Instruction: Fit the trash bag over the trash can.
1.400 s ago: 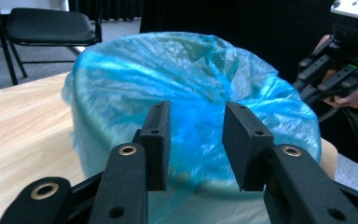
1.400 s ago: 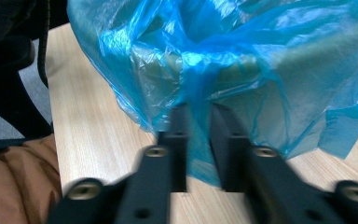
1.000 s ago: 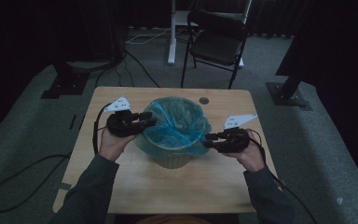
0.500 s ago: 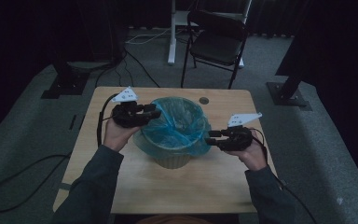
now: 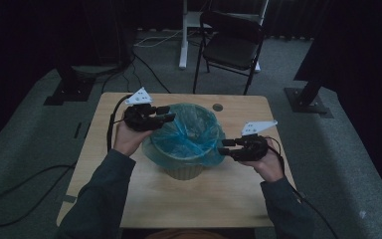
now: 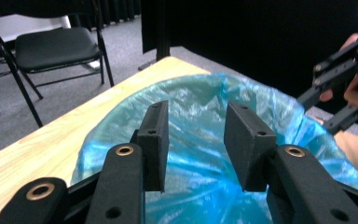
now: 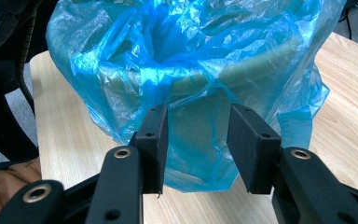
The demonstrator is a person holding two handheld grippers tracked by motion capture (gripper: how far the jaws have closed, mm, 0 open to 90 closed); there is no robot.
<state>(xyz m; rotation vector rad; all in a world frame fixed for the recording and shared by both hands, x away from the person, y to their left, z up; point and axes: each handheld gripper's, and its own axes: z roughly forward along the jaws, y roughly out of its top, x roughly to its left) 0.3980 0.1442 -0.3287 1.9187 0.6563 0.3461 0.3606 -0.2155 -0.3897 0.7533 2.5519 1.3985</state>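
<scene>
Bin liner [image 5: 189,134]: thin blue plastic film, glossy and crinkled, see-through enough to show the bin under it; it is draped over the rim and hangs in loose folds down the outside.
Bin [image 5: 183,171]: a round, pale beige bucket, standing upright at the middle of the table [image 5: 144,199]; the liner [image 7: 186,70] covers its mouth and most of its wall.
Left gripper [image 5: 165,114]: you hold it at the bin's left rim, above the liner's edge; its jaws stand moderately apart with nothing between them, the blue film [image 6: 200,112] lying beyond and below the pads.
Left gripper build: flat black rectangular pads on black links with brass-coloured pivots, grey three-cornered plate on top.
Right gripper [image 5: 224,146]: you hold it at the bin's right side, tips just beside the hanging film; its jaws have just been opening and now stand wide, the film in front of them, not pinched.
Table: light wood grain, smooth, rounded corners.
</scene>
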